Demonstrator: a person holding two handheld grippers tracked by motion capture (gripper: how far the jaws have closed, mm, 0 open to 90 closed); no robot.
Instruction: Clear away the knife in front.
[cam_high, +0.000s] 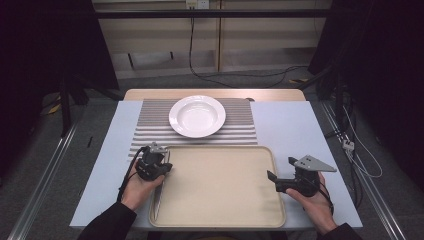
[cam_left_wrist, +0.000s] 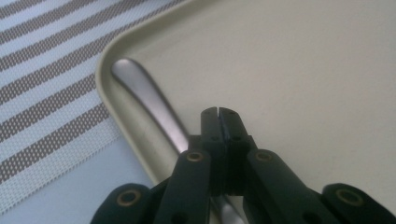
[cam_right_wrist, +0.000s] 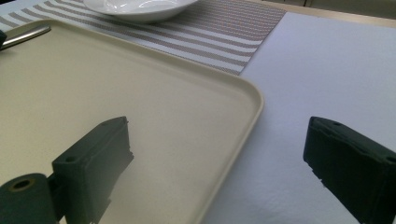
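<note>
Grey floor and dark curtains ring a pale blue table (cam_high: 290, 130), where a striped mat (cam_high: 150, 125) carries a white bowl (cam_high: 197, 116) and a beige tray (cam_high: 220, 187) sits nearest the person.

A metal utensil (cam_left_wrist: 149, 100), a spoon or the like judging by its rounded steel handle, lies along the inside of the tray's left rim. In the left gripper view its handle end points away from the jaws, up and to their left, and the shaft runs back under them and beside the left jaw's linkage. Its working end is hidden beneath the gripper.

The left gripper (cam_high: 161, 167) hangs right over that rim with its jaws clenched tip to tip and nothing between the pads; the utensil lies under them, not in them. Whether the tips touch it I cannot tell.

The right gripper (cam_high: 272, 179) hovers at the tray's right edge, jaws released wide and empty, one over the tray floor and one over the blue table, well apart from the utensil.

So the left hand is the nearer. A pickup would likely need those jaws to spread and straddle the shaft across its long axis, which runs roughly in line with them.
</note>
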